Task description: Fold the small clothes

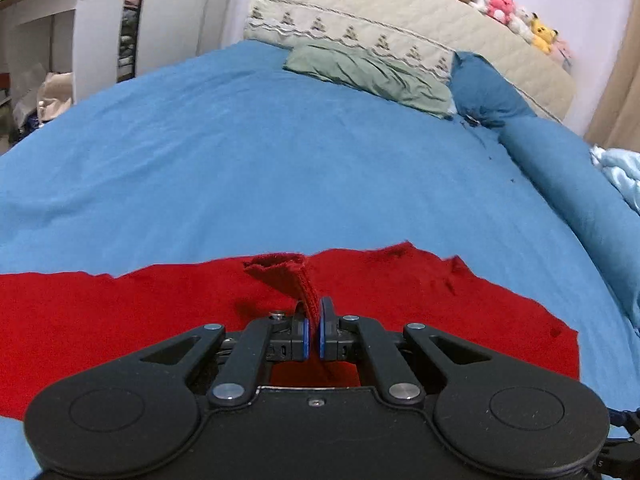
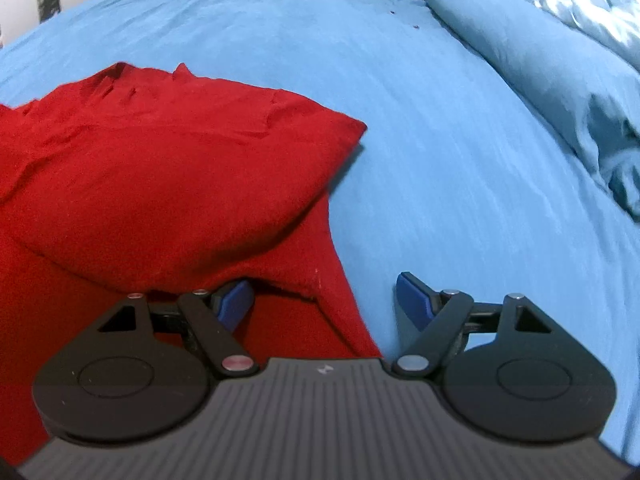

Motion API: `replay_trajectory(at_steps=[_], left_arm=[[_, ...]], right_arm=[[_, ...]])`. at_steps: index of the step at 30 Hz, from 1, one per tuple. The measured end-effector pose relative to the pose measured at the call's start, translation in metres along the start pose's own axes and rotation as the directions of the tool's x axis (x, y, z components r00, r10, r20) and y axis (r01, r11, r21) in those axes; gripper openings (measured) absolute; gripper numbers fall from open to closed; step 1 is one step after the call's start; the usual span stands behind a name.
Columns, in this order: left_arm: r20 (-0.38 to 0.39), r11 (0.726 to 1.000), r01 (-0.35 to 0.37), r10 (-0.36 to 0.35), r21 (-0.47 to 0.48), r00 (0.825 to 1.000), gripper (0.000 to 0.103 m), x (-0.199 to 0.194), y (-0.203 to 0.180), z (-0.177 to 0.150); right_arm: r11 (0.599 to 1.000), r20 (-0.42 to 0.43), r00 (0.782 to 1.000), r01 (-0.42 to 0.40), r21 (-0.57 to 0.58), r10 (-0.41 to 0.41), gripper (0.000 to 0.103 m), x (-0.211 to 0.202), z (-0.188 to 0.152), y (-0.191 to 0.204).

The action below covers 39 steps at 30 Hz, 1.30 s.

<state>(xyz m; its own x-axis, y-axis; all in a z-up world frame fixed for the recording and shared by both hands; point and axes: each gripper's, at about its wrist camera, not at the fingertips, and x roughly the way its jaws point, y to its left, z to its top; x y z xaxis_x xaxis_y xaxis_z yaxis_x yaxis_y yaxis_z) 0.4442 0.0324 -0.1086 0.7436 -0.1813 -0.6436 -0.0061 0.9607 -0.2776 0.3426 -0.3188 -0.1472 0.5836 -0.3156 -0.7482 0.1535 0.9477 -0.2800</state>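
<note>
A red knit garment (image 1: 120, 312) lies spread across the blue bed sheet (image 1: 260, 160). My left gripper (image 1: 314, 312) is shut on a ribbed edge of the red garment, which stands up as a narrow strip between the blue pads. In the right wrist view the red garment (image 2: 160, 168) is partly folded over itself, with a corner pointing right. My right gripper (image 2: 324, 300) is open low over the garment's right edge. Its left fingertip (image 2: 236, 300) sits under a fold of red cloth and the right fingertip (image 2: 414, 296) is over the bare blue sheet (image 2: 460, 160).
A green pillow (image 1: 372, 74) and a dark blue pillow (image 1: 484, 92) lie at the head of the bed against a beige quilted headboard (image 1: 400, 28) topped with plush toys. A rolled blue duvet (image 2: 540, 80) runs along the right side. A white desk (image 1: 52, 12) stands at the far left.
</note>
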Motion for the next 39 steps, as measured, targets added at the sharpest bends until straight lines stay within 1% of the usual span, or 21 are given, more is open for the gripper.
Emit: replay_trajectory(at_steps=[4, 8, 11, 13, 15, 17, 18, 20, 21, 22, 23, 24, 25, 26, 28, 31, 33, 35, 36, 37, 39], left_arm=[[0.032, 0.996, -0.066, 0.068, -0.053, 0.997, 0.004, -0.008, 0.02, -0.001], [-0.009, 0.992, -0.107, 0.107, -0.073, 0.994, 0.004, -0.008, 0.041, -0.014], [-0.034, 0.991, -0.125, 0.123, -0.054, 0.992, 0.004, -0.003, 0.048, -0.025], [-0.037, 0.99, -0.123, 0.121, -0.063, 0.992, 0.004, -0.003, 0.05, -0.029], [-0.045, 0.988, -0.14, 0.138, -0.068, 0.989, 0.005, 0.0, 0.051, -0.034], [-0.079, 0.984, -0.168, 0.162, -0.062, 0.984, 0.007, 0.004, 0.057, -0.043], [-0.099, 0.982, -0.178, 0.171, -0.061, 0.98, 0.01, 0.004, 0.06, -0.047], [-0.109, 0.983, -0.174, 0.167, -0.056, 0.98, 0.011, -0.002, 0.064, -0.051], [-0.105, 0.983, -0.177, 0.172, -0.04, 0.979, 0.014, -0.008, 0.063, -0.05], [-0.099, 0.981, -0.193, 0.191, -0.01, 0.976, 0.023, -0.016, 0.059, -0.05], [-0.093, 0.975, -0.222, 0.223, 0.02, 0.97, 0.03, -0.022, 0.056, -0.05], [-0.079, 0.966, -0.254, 0.257, 0.046, 0.963, 0.046, -0.03, 0.053, -0.049], [-0.054, 0.961, -0.271, 0.274, 0.064, 0.96, 0.056, -0.04, 0.049, -0.048], [-0.034, 0.96, -0.268, 0.271, 0.078, 0.962, 0.057, -0.047, 0.046, -0.047], [-0.019, 0.964, -0.243, 0.246, 0.109, 0.969, 0.057, -0.055, 0.037, -0.046], [-0.034, 0.97, -0.182, 0.19, 0.159, 0.981, 0.058, -0.048, 0.024, -0.049], [-0.05, 0.975, -0.143, 0.154, 0.173, 0.987, 0.058, -0.038, 0.017, -0.053], [-0.063, 0.977, -0.119, 0.132, 0.176, 0.989, 0.058, -0.026, 0.012, -0.056], [-0.075, 0.978, -0.109, 0.124, 0.176, 0.99, 0.058, -0.02, 0.01, -0.058], [-0.088, 0.979, -0.103, 0.12, 0.176, 0.989, 0.058, -0.013, 0.008, -0.059], [-0.112, 0.98, -0.109, 0.129, 0.165, 0.985, 0.058, -0.003, 0.008, -0.057]], right_arm=[[0.999, -0.002, 0.999, 0.037, -0.004, -0.037, 0.092, 0.0, 0.001, -0.006], [0.996, -0.026, 0.997, 0.07, 0.053, -0.069, 0.091, 0.003, -0.002, -0.018], [0.991, -0.041, 0.997, 0.068, 0.114, -0.063, 0.09, 0.006, -0.005, -0.026], [0.987, -0.047, 0.997, 0.064, 0.15, -0.057, 0.09, 0.006, -0.007, -0.032], [0.981, -0.056, 0.997, 0.054, 0.187, -0.044, 0.09, 0.006, -0.01, -0.038], [0.98, -0.064, 0.997, 0.047, 0.193, -0.036, 0.09, 0.004, -0.014, -0.042], [0.981, -0.066, 0.997, 0.043, 0.188, -0.031, 0.09, 0.002, -0.014, -0.042], [0.981, -0.078, 0.997, 0.031, 0.19, -0.016, 0.09, -0.002, -0.013, -0.044], [0.982, -0.081, 0.997, 0.03, 0.186, -0.015, 0.09, -0.006, -0.011, -0.046], [0.985, -0.077, 0.997, 0.028, 0.171, -0.015, 0.091, -0.012, -0.008, -0.045], [0.989, -0.055, 0.998, 0.011, 0.148, -0.003, 0.091, -0.022, -0.005, -0.042], [0.991, -0.023, 0.999, -0.021, 0.134, 0.024, 0.091, -0.031, -0.002, -0.039], [0.989, 0.015, 0.997, -0.071, 0.126, 0.07, 0.092, -0.04, 0.001, -0.035], [0.986, 0.052, 0.992, -0.124, 0.115, 0.119, 0.094, -0.048, 0.005, -0.03], [0.975, 0.106, 0.975, -0.203, 0.087, 0.193, 0.094, -0.053, 0.016, -0.015], [0.96, 0.11, 0.96, -0.267, 0.087, 0.257, 0.094, -0.032, 0.027, 0.005], [0.955, 0.089, 0.96, -0.274, 0.109, 0.265, 0.094, -0.012, 0.026, 0.011], [0.964, 0.008, 0.974, -0.227, 0.14, 0.228, 0.092, 0.012, 0.017, 0.01], [0.959, 0.016, 0.971, -0.238, 0.156, 0.239, 0.092, 0.015, 0.008, 0.005], [0.953, 0.05, 0.967, -0.255, 0.162, 0.25, 0.092, 0.011, 0.002, 0.001], [0.962, 0.024, 0.971, -0.237, 0.137, 0.236, 0.093, 0.006, 0.002, 0.001]])
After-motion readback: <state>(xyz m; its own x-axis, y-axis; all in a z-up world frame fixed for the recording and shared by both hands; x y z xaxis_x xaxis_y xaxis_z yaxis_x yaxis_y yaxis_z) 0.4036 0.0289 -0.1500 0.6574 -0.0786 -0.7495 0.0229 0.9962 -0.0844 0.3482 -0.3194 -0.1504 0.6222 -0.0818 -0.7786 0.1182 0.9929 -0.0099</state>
